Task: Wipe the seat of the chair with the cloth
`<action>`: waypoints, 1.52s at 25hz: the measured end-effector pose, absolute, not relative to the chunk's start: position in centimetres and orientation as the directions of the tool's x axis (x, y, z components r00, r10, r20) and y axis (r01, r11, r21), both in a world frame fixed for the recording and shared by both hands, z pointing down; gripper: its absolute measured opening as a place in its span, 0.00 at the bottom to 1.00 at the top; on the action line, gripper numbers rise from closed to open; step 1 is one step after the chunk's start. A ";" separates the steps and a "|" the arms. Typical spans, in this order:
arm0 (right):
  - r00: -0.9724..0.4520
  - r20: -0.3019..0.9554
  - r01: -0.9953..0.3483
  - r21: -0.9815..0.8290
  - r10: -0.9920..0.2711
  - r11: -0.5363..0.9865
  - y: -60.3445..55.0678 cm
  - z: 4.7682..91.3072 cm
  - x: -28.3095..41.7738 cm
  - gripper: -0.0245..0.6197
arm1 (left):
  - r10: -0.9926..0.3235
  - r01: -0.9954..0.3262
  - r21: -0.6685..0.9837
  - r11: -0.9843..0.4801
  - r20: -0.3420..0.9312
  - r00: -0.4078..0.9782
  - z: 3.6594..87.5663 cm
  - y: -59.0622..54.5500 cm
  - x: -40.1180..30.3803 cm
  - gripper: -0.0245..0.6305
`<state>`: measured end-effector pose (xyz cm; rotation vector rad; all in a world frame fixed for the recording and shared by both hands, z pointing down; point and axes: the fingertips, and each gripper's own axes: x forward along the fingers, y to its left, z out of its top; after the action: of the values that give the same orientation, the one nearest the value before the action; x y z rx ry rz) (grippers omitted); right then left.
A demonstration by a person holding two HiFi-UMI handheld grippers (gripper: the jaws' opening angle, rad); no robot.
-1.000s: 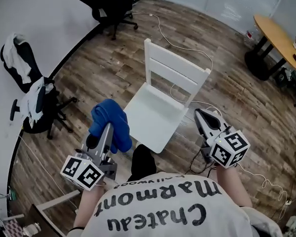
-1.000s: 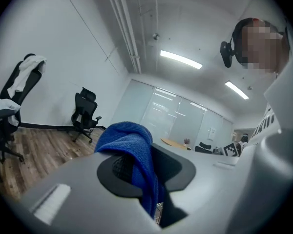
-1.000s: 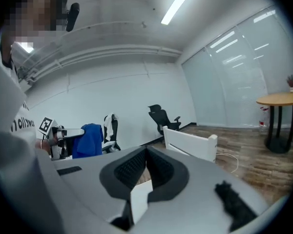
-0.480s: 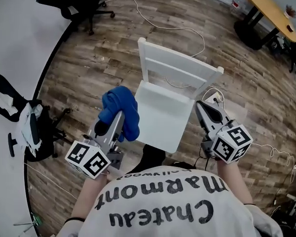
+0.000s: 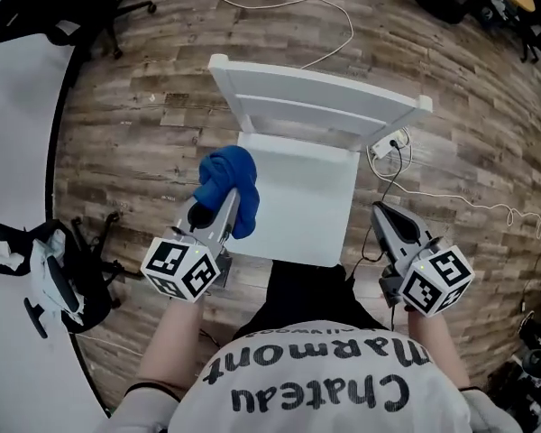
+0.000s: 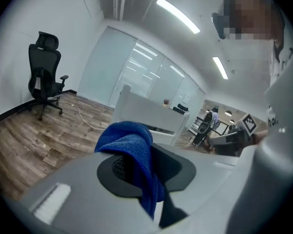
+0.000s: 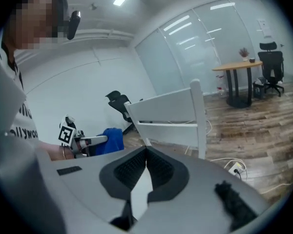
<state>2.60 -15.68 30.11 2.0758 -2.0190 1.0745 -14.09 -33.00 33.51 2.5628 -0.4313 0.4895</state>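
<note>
We pinch the blue cloth [image 5: 226, 175] in our left gripper [image 5: 231, 206] at the chair seat [image 5: 307, 204]'s left edge. Our right gripper [image 5: 380, 209] is pressed together, empty. Wiping looks unstarted, so the whole seat remains.

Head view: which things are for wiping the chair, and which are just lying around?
For the job: blue cloth, held in the left tongs; white chair.
Just lying about: black office chair; power strip; wooden table; right tongs, shut and empty.
</note>
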 end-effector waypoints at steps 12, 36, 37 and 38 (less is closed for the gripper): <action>-0.067 0.649 -0.781 -0.507 -0.758 -0.365 -6.9 40.7 4.2 0.06 | -0.217 -0.544 0.312 -0.779 0.680 0.701 53.7 -37.2 -9.4 0.15; -0.079 0.690 -0.685 -0.562 -0.720 -0.463 -1.8 48.7 3.7 0.06 | -0.177 -0.480 0.131 -0.867 0.821 0.543 67.0 -38.2 -5.1 0.15; -0.076 0.690 -0.680 -0.564 -0.720 -0.468 -1.5 48.9 3.9 0.06 | -0.178 -0.482 0.138 -0.865 0.815 0.552 67.0 -37.9 -4.6 0.15; -0.072 0.689 -0.674 -0.566 -0.721 -0.474 -1.1 49.0 3.9 0.06 | -0.173 -0.478 0.146 -0.866 0.809 0.562 67.0 -37.5 -4.1 0.15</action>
<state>3.94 -1.08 49.04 2.1702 -1.6326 1.6667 -4.08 -37.46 66.98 2.4498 -0.5317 1.2124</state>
